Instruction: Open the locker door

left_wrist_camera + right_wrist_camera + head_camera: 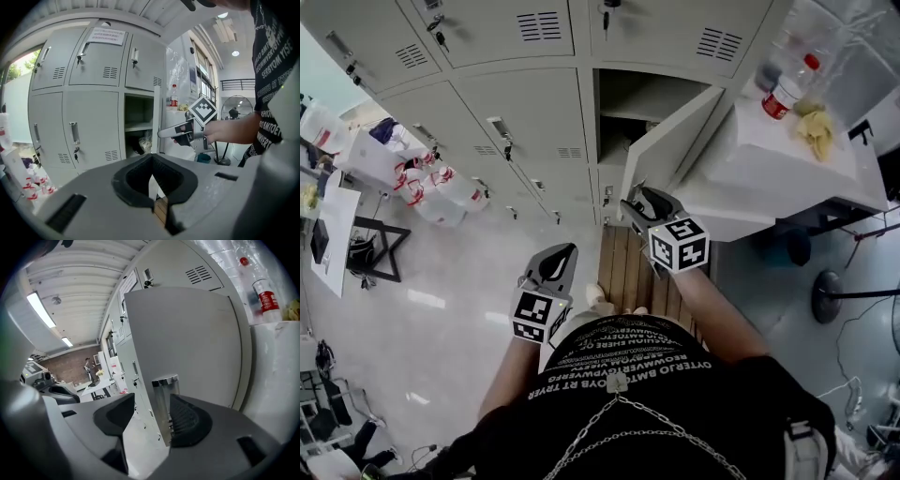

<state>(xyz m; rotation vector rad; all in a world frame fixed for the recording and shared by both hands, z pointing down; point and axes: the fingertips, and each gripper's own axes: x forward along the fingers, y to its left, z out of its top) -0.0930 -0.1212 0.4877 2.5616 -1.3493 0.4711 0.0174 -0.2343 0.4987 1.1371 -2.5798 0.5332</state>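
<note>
The grey locker door (670,141) stands swung out from its open compartment (628,112). My right gripper (636,197) is at the door's free edge. In the right gripper view the chrome handle (165,399) sits between the jaws of the open right gripper (150,411). It lies close to the right pad (190,423), with a gap to the left one. My left gripper (562,251) hangs lower left, apart from the lockers, shut on nothing. From the left gripper (151,161) I see the open compartment (138,126) and the right gripper (185,131) at the door.
Closed locker doors (520,117) with handles and keys fill the wall left of the open one. A white cabinet (787,159) at the right carries a bottle (783,94) and a yellow object (816,131). Jugs (441,192) stand on the floor left. A wooden board (637,272) lies underfoot.
</note>
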